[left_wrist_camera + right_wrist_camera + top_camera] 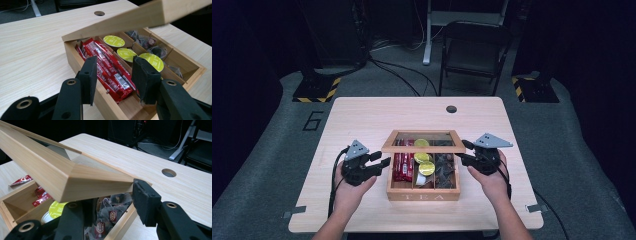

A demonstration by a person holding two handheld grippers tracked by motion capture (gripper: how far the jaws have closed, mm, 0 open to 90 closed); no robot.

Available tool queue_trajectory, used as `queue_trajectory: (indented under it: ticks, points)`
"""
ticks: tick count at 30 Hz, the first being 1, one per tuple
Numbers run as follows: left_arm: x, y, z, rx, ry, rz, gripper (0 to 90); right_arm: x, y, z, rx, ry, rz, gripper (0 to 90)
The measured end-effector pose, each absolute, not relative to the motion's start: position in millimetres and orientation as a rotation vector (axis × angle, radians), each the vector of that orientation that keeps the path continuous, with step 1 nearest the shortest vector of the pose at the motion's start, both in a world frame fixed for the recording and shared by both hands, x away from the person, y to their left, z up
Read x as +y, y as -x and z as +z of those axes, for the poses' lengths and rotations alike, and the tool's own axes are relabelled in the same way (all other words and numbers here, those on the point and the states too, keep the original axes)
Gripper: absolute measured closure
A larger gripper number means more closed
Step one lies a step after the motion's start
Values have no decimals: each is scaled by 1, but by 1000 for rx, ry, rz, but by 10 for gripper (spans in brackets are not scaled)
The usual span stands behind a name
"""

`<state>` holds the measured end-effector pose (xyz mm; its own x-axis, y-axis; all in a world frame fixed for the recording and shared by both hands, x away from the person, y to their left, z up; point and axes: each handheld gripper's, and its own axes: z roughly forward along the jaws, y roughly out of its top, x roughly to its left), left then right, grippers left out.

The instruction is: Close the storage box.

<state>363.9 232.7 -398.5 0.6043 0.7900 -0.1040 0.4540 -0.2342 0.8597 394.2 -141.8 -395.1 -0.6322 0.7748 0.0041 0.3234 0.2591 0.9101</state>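
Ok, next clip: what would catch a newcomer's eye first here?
The wooden tea box near the table's front edge, its glass-paned lid half raised. The right tool is at the lid's right edge, one jaw under it, one beside it. Inside lie red sachets in the left compartment and yellow-green capsules in the middle one; the left tool hovers open beside the box.

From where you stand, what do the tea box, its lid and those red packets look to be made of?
The tea box looks like pale, matt wood with visible grain. Its lid is a mitred frame of the same wood around a clear pane, probably glass or plastic. The red packets look like glossy printed foil or plastic, judging by their shine and creases.
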Motion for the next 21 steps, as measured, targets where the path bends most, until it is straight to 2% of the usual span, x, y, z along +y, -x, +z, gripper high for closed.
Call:
queue_trajectory:
  ticks: [13,21]
  points:
    - [222,-367,-389,982,-1885,429,545,-142,-390,-399,2095,-1006,1343,559]
    - [223,-365,-390,987,-1876,469,545,-142,-389,-400,2098,-1005,1332,559]
